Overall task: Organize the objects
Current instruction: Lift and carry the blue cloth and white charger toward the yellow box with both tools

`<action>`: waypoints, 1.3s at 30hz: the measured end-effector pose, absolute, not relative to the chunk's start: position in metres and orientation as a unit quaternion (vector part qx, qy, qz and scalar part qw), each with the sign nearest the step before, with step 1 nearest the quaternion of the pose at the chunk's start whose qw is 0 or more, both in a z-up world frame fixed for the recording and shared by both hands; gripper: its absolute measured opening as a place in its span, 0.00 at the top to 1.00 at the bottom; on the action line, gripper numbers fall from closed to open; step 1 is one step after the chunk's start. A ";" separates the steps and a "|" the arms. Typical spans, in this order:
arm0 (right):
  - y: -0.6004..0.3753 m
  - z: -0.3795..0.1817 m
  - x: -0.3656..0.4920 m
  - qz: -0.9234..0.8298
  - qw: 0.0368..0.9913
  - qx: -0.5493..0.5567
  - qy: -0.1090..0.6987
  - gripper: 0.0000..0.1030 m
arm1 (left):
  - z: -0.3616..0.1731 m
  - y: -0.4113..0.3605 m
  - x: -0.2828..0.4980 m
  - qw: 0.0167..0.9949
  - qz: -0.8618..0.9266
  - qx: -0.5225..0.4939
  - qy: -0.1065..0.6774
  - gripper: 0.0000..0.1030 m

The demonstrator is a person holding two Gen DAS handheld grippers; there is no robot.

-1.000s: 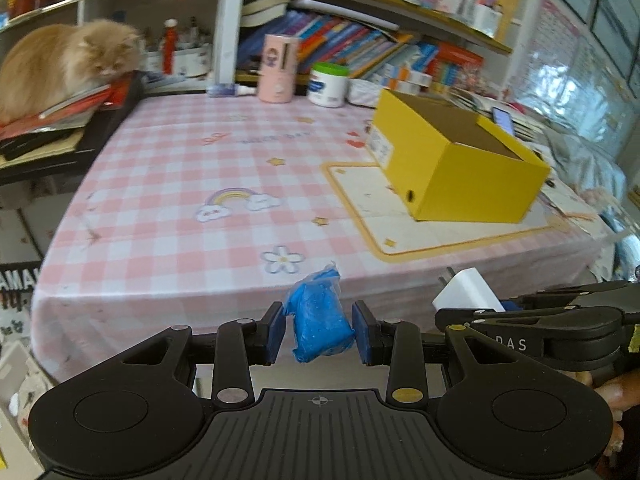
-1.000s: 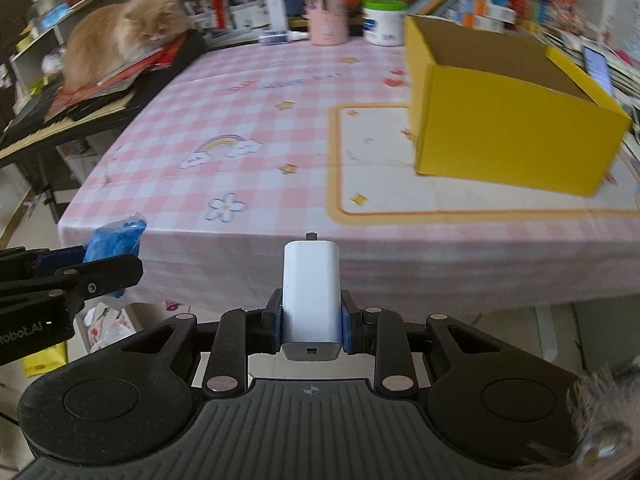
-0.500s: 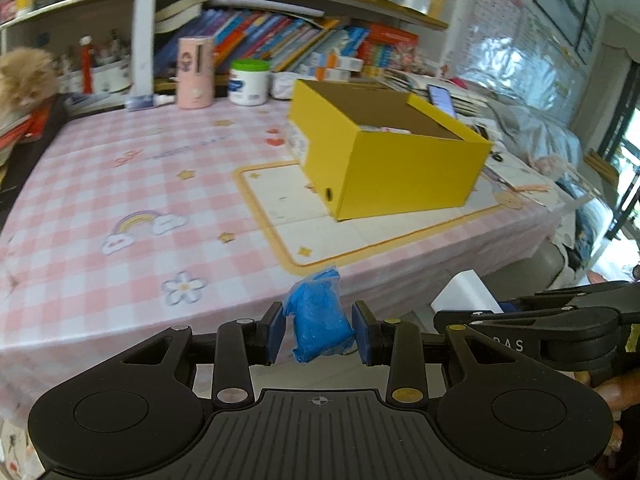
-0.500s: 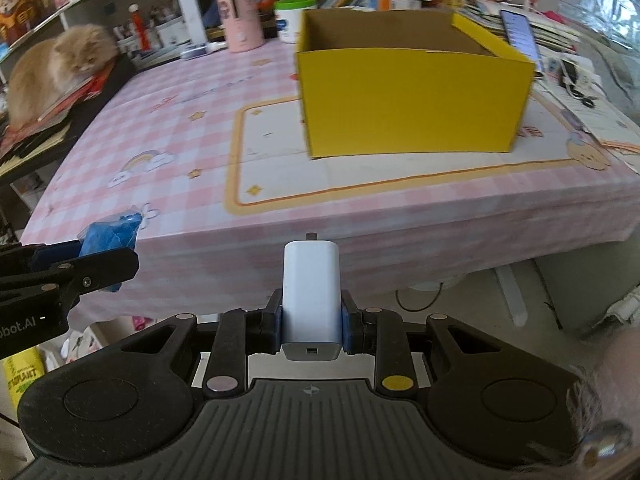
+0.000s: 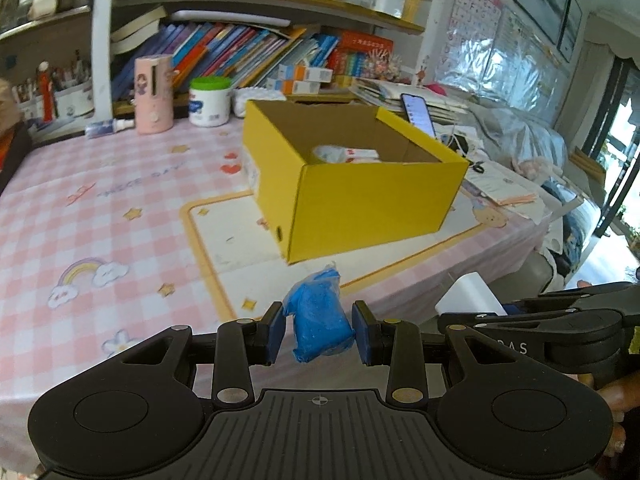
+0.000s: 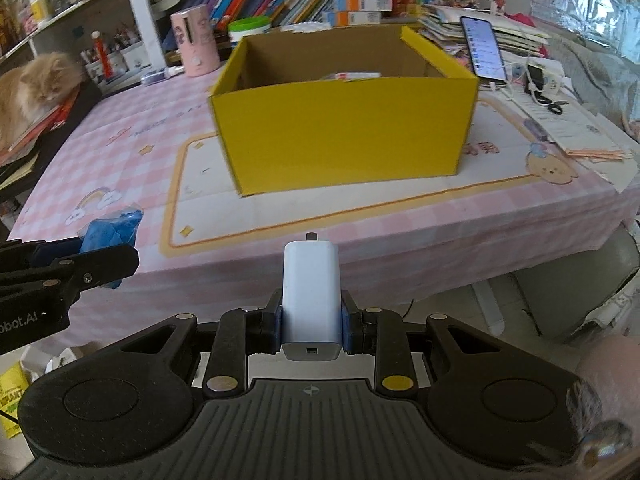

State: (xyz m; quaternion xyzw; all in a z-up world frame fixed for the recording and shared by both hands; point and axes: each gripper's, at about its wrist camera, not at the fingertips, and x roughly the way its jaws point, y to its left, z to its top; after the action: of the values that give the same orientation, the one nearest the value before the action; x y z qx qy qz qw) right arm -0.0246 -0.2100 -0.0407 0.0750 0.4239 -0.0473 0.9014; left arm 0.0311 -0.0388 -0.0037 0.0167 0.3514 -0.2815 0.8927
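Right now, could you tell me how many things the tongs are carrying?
2: a blue bag in the left tongs and a white charger in the right tongs; both short of the yellow box.

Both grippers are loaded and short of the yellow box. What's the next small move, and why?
Probably carry both forward over the open yellow box: the right gripper clamps the white charger, the left gripper holds the blue bag, both short of the table edge.

Left gripper (image 5: 319,330) and right gripper (image 6: 311,322) sit side by side, both clamped, tilted downward
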 end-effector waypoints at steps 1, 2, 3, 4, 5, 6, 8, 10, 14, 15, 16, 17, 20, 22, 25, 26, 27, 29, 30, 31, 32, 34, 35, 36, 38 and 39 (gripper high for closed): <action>-0.215 -0.040 -0.023 -0.050 0.902 0.075 0.423 0.76 | -0.004 -0.042 0.033 0.892 -0.282 0.017 0.351 0.67; -0.219 -0.039 -0.022 -0.051 0.902 0.076 0.422 0.76 | -0.003 -0.047 0.035 0.892 -0.284 0.019 0.351 0.67; -0.223 -0.038 -0.021 -0.052 0.902 0.076 0.422 0.76 | -0.003 -0.050 0.036 0.892 -0.285 0.020 0.351 0.67; -0.227 -0.038 -0.019 -0.054 0.902 0.076 0.421 0.76 | -0.003 -0.054 0.038 0.891 -0.286 0.022 0.350 0.67; -0.230 -0.038 -0.018 -0.054 0.902 0.076 0.421 0.76 | -0.003 -0.058 0.039 0.891 -0.288 0.025 0.350 0.67; -0.234 -0.038 -0.016 -0.055 0.902 0.077 0.420 0.76 | -0.003 -0.062 0.041 0.891 -0.290 0.027 0.349 0.67; -0.240 -0.038 -0.013 -0.056 0.902 0.079 0.421 0.76 | -0.002 -0.069 0.044 0.891 -0.292 0.032 0.346 0.67; -0.247 -0.039 -0.009 -0.056 0.901 0.083 0.421 0.76 | -0.001 -0.074 0.047 0.891 -0.293 0.035 0.345 0.67; -0.257 -0.038 -0.002 -0.056 0.902 0.086 0.420 0.76 | 0.003 -0.084 0.053 0.894 -0.293 0.040 0.336 0.67; -0.260 -0.037 0.000 -0.056 0.902 0.086 0.419 0.76 | 0.004 -0.086 0.055 0.895 -0.293 0.042 0.333 0.67; -0.263 -0.036 0.003 -0.056 0.903 0.086 0.417 0.76 | 0.006 -0.089 0.057 0.896 -0.294 0.044 0.329 0.67; -0.265 -0.035 0.005 -0.056 0.905 0.085 0.414 0.76 | 0.009 -0.092 0.059 0.898 -0.294 0.044 0.324 0.67; -0.272 -0.027 0.012 -0.059 0.914 0.075 0.395 0.76 | 0.017 -0.098 0.065 0.904 -0.295 0.044 0.307 0.67; -0.277 -0.019 0.018 -0.060 0.922 0.067 0.376 0.76 | 0.024 -0.104 0.072 0.909 -0.293 0.043 0.294 0.67; -0.287 -0.005 0.028 -0.059 0.935 0.059 0.345 0.76 | 0.033 -0.112 0.082 0.915 -0.288 0.042 0.278 0.67; -0.290 0.000 0.032 -0.058 0.939 0.056 0.334 0.76 | 0.037 -0.115 0.087 0.918 -0.286 0.042 0.272 0.67; -0.295 0.006 0.037 -0.057 0.943 0.054 0.322 0.76 | 0.039 -0.118 0.091 0.920 -0.284 0.042 0.268 0.67; -0.303 0.015 0.046 -0.054 0.950 0.053 0.304 0.76 | 0.044 -0.125 0.099 0.924 -0.278 0.043 0.259 0.67; -0.308 0.019 0.052 -0.052 0.952 0.052 0.297 0.76 | 0.046 -0.128 0.104 0.926 -0.275 0.043 0.255 0.67; -0.312 0.024 0.058 -0.048 0.954 0.050 0.291 0.76 | 0.047 -0.132 0.108 0.927 -0.272 0.043 0.253 0.67; -0.315 0.027 0.064 -0.044 0.956 0.047 0.286 0.76 | 0.048 -0.136 0.113 0.929 -0.268 0.044 0.251 0.67; -0.322 0.033 0.076 -0.037 0.959 0.042 0.279 0.76 | 0.047 -0.144 0.122 0.931 -0.261 0.047 0.251 0.67; -0.326 0.035 0.082 -0.033 0.959 0.041 0.278 0.76 | 0.046 -0.148 0.126 0.932 -0.258 0.048 0.251 0.67; -0.330 0.036 0.090 -0.029 0.959 0.039 0.278 0.76 | 0.044 -0.152 0.129 0.932 -0.254 0.050 0.252 0.67; -0.334 0.037 0.100 -0.020 0.959 0.037 0.280 0.76 | 0.039 -0.160 0.137 0.932 -0.247 0.055 0.260 0.67; -0.336 0.036 0.106 -0.015 0.959 0.035 0.281 0.76 | 0.037 -0.163 0.140 0.932 -0.244 0.058 0.263 0.67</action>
State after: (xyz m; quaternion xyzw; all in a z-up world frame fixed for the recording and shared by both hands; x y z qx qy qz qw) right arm 0.1055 -0.3364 0.0363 0.0349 0.2811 -0.0148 0.9589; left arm 0.1404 -0.1626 0.0368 0.0577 0.2633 -0.2438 0.9316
